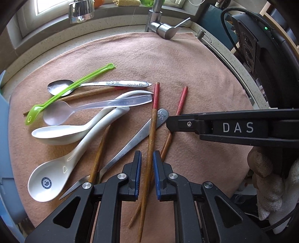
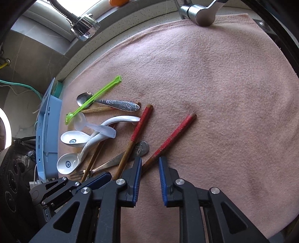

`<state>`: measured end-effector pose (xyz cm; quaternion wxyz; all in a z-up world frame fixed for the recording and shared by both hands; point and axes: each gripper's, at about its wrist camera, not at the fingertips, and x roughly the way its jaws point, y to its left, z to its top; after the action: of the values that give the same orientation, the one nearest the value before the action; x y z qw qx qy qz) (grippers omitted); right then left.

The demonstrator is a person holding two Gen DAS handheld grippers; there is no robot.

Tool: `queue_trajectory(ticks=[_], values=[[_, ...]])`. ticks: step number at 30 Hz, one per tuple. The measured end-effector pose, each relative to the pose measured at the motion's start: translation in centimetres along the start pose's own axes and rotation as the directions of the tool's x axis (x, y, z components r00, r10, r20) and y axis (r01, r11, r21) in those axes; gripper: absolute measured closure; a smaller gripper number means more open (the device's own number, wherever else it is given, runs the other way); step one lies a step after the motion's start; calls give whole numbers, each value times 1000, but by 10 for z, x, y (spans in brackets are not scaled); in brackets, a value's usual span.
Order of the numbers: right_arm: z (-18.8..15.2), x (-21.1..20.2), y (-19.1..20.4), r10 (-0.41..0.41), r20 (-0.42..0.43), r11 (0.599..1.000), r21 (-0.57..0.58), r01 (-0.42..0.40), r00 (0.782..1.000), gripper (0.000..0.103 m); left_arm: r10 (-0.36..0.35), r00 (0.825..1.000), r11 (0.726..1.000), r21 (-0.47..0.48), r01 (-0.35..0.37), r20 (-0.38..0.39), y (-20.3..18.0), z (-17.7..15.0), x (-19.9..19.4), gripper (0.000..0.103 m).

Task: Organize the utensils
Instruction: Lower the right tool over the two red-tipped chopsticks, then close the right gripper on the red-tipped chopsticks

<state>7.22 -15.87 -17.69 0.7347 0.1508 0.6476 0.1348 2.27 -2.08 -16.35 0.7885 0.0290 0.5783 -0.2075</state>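
Note:
Utensils lie in a heap on a pink cloth (image 1: 186,71). My left gripper (image 1: 147,160) is open, its jaws on either side of a red-tipped wooden chopstick (image 1: 151,134) that lies across a metal fork handle (image 1: 138,136). My right gripper (image 2: 150,166) is open, low over the cloth, with a second red-tipped chopstick (image 2: 173,136) running between its jaws. The right gripper also shows in the left wrist view (image 1: 168,122). To the left lie two white ceramic spoons (image 1: 61,168), a clear plastic spoon (image 1: 61,113), a green plastic spoon (image 1: 56,99) and a metal spoon (image 1: 61,87).
A chrome tap (image 1: 162,28) and a spray head (image 1: 81,11) stand at the back of the cloth. A blue plastic rack (image 2: 49,134) stands at the left edge. A black power strip (image 1: 248,46) is at the right. Two more chopsticks (image 1: 99,155) lie under the spoons.

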Motion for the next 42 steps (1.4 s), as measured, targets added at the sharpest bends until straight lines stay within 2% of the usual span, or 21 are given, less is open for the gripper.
queue_trajectory(ticks=[4,12,19,23,25,28,31,35,42], values=[[2,2,2,-13,-13,1000,11,13,1000,86,-12,1000,1000,-18,12,-5,2,0,6,96],[2,-1,10,-63,-13,992,-106,61,998,88,-59,998,996,-66,59,-5,-5,-11,6,99],[8,-7,4,-134,-2,969,-211,130,991,90,-88,995,986,-140,92,35,-13,-16,7,99],[10,-10,-4,-108,-15,975,-195,103,994,90,-72,997,990,-124,74,16,-17,-11,8,94],[8,-12,-9,-100,-20,978,-184,94,995,86,-51,999,993,-108,51,5,-20,-5,11,93],[3,-11,-10,-85,-20,982,-173,80,996,82,-9,1000,997,-73,11,18,-27,2,15,93],[-3,-11,-9,-91,-2,979,-184,89,996,82,-8,1000,998,-62,10,29,-27,2,17,94],[-7,-14,-12,-72,4,981,-180,72,997,91,-28,999,995,-93,32,46,-18,-6,12,97],[-18,-26,-36,4,38,998,-58,-1,999,97,-62,995,989,-133,72,78,-13,-14,3,97]])
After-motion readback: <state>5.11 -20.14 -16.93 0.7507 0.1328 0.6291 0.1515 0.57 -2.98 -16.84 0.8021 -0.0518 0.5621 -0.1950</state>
